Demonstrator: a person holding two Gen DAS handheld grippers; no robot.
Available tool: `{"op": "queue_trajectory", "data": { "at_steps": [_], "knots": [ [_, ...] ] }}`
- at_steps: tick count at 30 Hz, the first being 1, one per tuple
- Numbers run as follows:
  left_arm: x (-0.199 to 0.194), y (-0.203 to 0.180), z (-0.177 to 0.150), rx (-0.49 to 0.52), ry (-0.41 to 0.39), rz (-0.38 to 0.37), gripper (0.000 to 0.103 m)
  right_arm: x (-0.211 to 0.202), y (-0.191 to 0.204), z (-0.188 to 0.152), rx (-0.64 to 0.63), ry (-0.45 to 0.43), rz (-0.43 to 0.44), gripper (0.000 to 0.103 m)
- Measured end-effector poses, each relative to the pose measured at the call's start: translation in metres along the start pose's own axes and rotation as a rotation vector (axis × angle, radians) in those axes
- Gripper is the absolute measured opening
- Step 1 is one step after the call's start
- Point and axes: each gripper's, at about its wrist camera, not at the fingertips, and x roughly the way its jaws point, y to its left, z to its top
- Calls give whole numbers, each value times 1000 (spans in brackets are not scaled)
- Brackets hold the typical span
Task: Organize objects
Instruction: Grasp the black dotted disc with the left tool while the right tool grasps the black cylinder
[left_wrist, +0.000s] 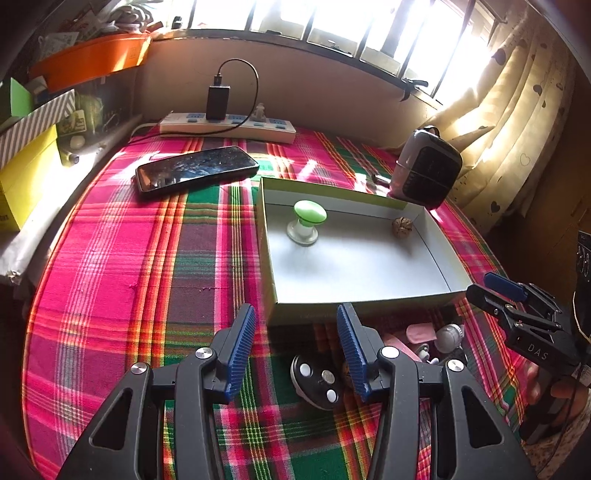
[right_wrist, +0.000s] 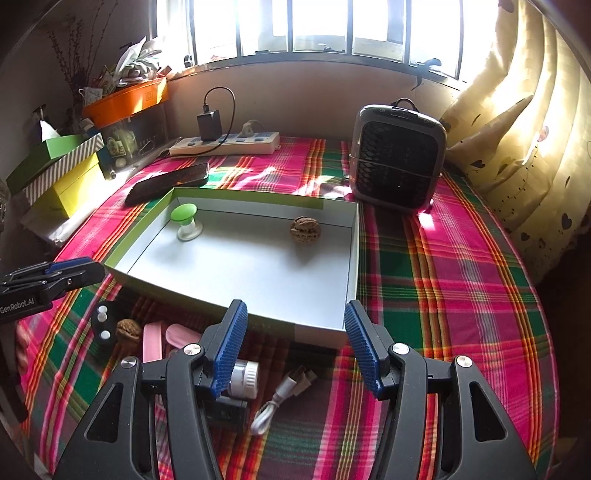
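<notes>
A shallow box (left_wrist: 428, 243) (right_wrist: 352, 258) with a white floor and green rim lies on the plaid cloth. Inside it stand a green-capped knob (left_wrist: 307, 221) (right_wrist: 185, 220) and a walnut (left_wrist: 402, 226) (right_wrist: 305, 229). My left gripper (left_wrist: 296, 347) hangs open over the cloth just before the box's near wall, nothing between its pads. My right gripper (right_wrist: 295, 343) (left_wrist: 495, 291) is open too, at the box's near corner. Loose on the cloth before the box: a black disc with white buttons (left_wrist: 317, 380) (right_wrist: 102, 325), a second walnut (right_wrist: 128, 329), pink pieces (right_wrist: 152, 341) (left_wrist: 419, 332), a white bottle (right_wrist: 243, 378) (left_wrist: 448, 336), a white cable (right_wrist: 280, 397).
A phone (left_wrist: 195, 170) (right_wrist: 168, 182) lies left of the box. A power strip with a charger (left_wrist: 229, 127) (right_wrist: 225, 144) runs along the back wall. A small heater (left_wrist: 426, 168) (right_wrist: 397, 157) stands at the back right. Stacked boxes (right_wrist: 62, 173) and an orange tray (left_wrist: 92, 61) crowd the left. Curtains (right_wrist: 524, 129) hang right.
</notes>
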Motion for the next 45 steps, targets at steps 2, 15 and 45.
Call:
{"op": "queue_trajectory", "data": {
  "at_steps": [2,15,45],
  "knots": [
    [-2,1,-5,1,2,-17,45,-4,0,-5,1,-3,10,56],
    [5,-1,-30,-30,64,-62,45,-12,5,-37,-12,16,86,56],
    [11,5,-35,-36,77,-51,45,-15,56,-67,-161,104,282,56]
  ]
}}
